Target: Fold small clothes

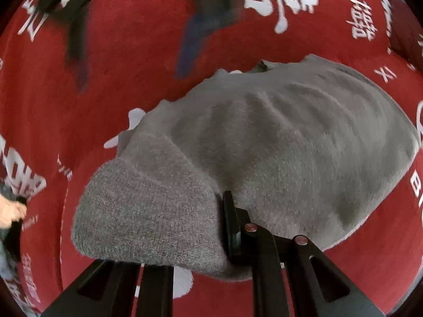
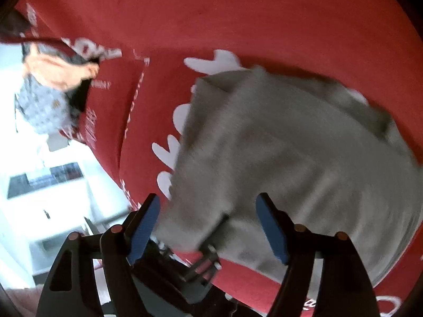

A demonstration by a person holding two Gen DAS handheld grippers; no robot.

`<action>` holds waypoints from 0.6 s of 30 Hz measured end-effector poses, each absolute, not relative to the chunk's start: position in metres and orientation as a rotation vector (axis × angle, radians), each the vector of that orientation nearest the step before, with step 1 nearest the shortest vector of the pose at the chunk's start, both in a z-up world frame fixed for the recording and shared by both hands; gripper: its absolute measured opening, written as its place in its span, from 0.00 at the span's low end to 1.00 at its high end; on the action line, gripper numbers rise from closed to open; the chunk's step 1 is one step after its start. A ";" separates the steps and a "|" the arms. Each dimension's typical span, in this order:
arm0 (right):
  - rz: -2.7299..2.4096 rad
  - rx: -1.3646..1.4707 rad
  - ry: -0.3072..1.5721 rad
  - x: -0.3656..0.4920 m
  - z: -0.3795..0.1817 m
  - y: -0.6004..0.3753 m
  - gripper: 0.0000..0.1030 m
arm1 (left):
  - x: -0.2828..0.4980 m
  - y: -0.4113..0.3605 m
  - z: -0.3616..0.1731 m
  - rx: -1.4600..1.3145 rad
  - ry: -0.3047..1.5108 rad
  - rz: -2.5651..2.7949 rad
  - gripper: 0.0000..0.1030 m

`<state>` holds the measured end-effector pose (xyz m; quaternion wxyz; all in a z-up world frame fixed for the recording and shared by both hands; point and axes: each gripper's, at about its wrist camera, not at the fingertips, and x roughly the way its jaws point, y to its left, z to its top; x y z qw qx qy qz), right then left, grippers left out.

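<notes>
A small grey knit garment lies on a red cloth with white characters. My left gripper is shut on the garment's near edge; a grey flap drapes over its left finger, hiding it. In the right wrist view the same garment lies blurred ahead. My right gripper is open with blue pads apart, above the garment's near corner. The left gripper shows below it, holding that corner.
The red cloth's edge runs at the left, with a bright white floor and furniture beyond. A person's hand and patterned clothing are at the far left. Dark bars cross the far side.
</notes>
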<state>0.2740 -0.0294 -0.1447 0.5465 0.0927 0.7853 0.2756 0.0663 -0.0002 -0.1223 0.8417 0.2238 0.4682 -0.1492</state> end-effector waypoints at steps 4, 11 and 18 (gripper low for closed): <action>0.653 0.071 2.014 0.284 -0.176 0.028 0.78 | 0.061 0.001 -0.127 0.539 0.949 -0.352 0.16; 0.575 -0.223 2.110 0.275 -0.213 0.086 0.78 | 0.051 -0.004 -0.128 0.626 0.892 -0.390 0.16; 0.461 -0.522 2.098 0.260 -0.232 0.101 0.78 | 0.054 -0.003 -0.123 0.599 0.896 -0.390 0.16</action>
